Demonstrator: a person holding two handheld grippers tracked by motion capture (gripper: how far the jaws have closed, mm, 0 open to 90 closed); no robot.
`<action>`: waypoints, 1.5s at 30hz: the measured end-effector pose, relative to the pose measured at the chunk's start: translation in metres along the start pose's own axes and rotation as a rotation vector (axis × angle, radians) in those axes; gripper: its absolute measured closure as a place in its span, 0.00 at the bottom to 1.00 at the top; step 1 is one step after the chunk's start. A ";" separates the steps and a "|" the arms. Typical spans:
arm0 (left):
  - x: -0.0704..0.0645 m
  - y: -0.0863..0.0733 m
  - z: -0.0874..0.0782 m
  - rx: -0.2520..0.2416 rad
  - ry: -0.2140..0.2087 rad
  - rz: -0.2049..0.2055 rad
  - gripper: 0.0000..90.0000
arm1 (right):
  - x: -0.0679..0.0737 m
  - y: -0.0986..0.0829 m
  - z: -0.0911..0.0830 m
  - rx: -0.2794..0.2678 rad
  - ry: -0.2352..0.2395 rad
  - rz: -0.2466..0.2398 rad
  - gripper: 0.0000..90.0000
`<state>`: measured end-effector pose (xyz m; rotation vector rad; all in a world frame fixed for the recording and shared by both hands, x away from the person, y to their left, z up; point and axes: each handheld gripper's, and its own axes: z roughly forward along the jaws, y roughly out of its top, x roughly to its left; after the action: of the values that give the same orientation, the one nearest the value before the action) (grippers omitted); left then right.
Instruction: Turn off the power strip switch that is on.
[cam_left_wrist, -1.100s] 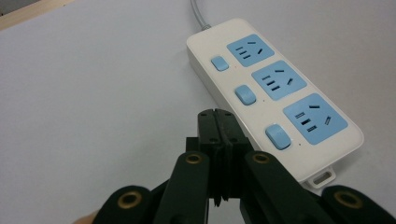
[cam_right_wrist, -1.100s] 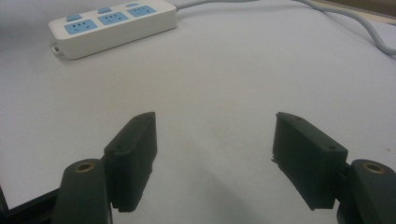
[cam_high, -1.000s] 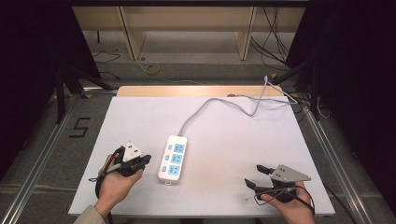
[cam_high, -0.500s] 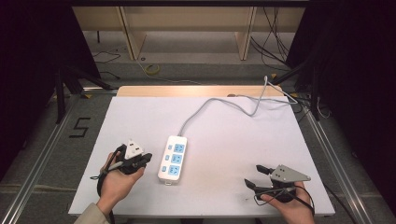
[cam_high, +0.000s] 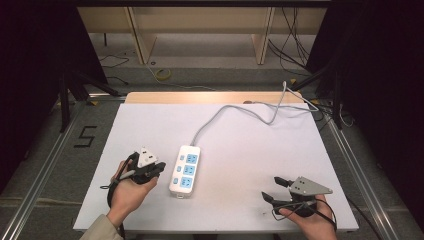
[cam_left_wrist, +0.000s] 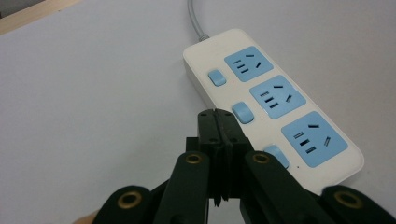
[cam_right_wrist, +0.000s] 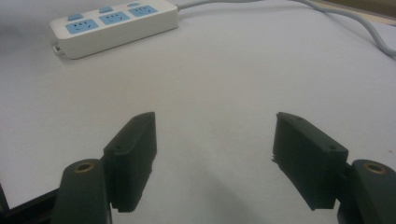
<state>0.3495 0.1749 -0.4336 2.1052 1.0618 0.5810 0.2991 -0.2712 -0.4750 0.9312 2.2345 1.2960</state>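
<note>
Three blue sockets, each with a small blue switch beside it, sit on the white power strip (cam_high: 184, 168), which lies near the middle of the white table (cam_high: 150, 120), its grey cable (cam_high: 235, 112) running to the far edge. The left tongs (cam_left_wrist: 219, 122), pressed shut and empty, hover just beside the middle switch (cam_left_wrist: 243, 112). The right tongs (cam_right_wrist: 215, 154) stand wide, well apart from the strip. The step looks like pressing a switch; next, the closed tip must come down on the button squarely.
</note>
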 end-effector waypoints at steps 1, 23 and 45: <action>0.000 0.001 0.000 0.001 -0.001 0.002 0.99 | 0.000 0.000 0.000 0.000 0.000 0.000 0.35; -0.004 0.010 0.009 0.016 -0.012 0.012 0.99 | 0.000 0.000 0.000 0.003 0.002 -0.001 0.35; -0.007 0.018 0.020 0.033 -0.016 0.015 0.99 | 0.000 0.000 0.000 0.004 0.003 -0.003 0.35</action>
<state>0.3677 0.1542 -0.4333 2.1451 1.0540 0.5561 0.2989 -0.2709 -0.4751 0.9278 2.2406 1.2933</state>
